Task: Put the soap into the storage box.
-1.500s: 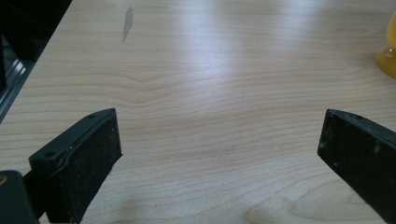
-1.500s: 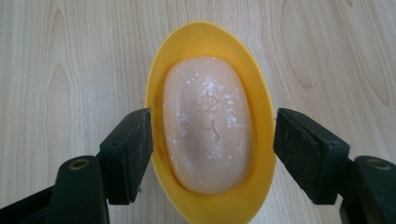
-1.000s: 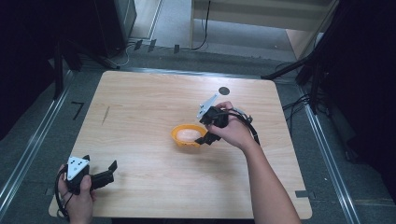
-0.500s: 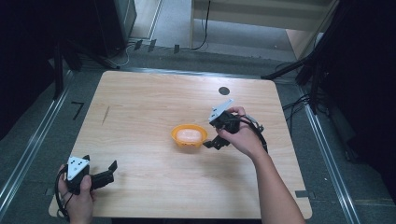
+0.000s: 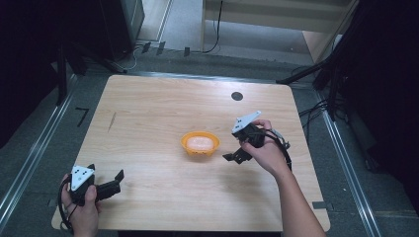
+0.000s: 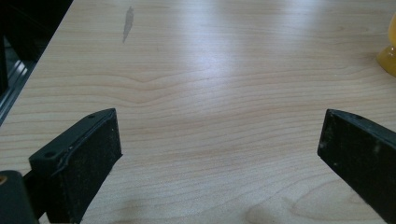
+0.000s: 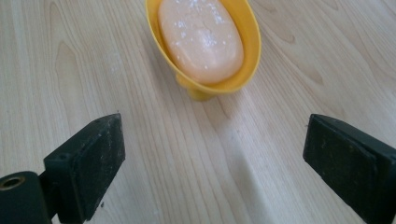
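Standing a little to the right of the yellow soap dish [image 5: 199,144] in the high view, the right gripper [image 5: 232,157] has its jaws spread wide with nothing between them; they have just been opening, and the right gripper view confirms bare wood between the two black pads [image 7: 95,156]. The dish sits near the middle of the wooden table [image 5: 148,108], upright on its small foot, with the pale orange soap bar [image 7: 201,37] lying flat inside it. Judged from this arrangement, the step in hand is the release and withdrawal after setting the dish down. To do it well, the right gripper should back away along its own line, level with the tabletop, so neither pad clips the rim and tips the dish on its narrow base. The jaws should remain spread until well apart from the dish. The left gripper [image 5: 113,181] rests near the front left corner of the table, well apart from the dish, its jaws likewise wide and empty, with plain wood between its pads [image 6: 91,154]. A dark round mark [image 5: 237,96] lies toward the far edge of the table and is not involved.
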`<state>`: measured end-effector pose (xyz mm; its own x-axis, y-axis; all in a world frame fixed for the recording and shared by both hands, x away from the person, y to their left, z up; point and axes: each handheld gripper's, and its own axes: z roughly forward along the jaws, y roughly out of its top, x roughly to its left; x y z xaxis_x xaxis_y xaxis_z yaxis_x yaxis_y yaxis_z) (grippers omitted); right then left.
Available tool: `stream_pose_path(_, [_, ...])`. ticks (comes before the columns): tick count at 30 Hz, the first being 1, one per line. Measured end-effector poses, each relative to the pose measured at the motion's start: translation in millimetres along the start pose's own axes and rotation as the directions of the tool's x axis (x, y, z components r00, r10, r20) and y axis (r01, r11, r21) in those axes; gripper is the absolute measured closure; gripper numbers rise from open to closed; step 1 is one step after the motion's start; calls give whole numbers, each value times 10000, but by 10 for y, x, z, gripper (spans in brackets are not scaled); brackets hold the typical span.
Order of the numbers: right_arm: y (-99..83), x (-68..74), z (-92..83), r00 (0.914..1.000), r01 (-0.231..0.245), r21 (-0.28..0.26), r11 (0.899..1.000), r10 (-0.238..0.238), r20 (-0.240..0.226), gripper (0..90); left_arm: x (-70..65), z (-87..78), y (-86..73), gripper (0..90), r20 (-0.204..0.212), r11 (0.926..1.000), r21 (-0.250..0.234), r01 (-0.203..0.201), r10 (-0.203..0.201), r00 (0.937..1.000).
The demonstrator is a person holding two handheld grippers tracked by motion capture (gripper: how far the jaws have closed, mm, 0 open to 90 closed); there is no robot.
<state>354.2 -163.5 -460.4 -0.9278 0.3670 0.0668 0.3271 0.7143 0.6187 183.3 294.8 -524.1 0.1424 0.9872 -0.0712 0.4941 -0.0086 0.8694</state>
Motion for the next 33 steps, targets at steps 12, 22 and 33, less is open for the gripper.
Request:
stream_pose_path(12, [-256, 52, -115, 9978, -576, -245, 9980, 583, 326, 42, -5, 2, 0, 0, -27, 10000, -8, 0, 0, 10000])
stream_pose_path(22, [-469, 106, -191, 9934, -973, -620, 9933, 1008, 553, 33, -6, 2, 0, 0, -41, 10000, -2, -8, 8, 10000])
stream_pose_path(33, [-721, 146, -283, 9867, -1292, -895, 9876, 1370, 876, 31, -7, 3, 1, 0, -50, 10000, 2, -22, 22, 10000])
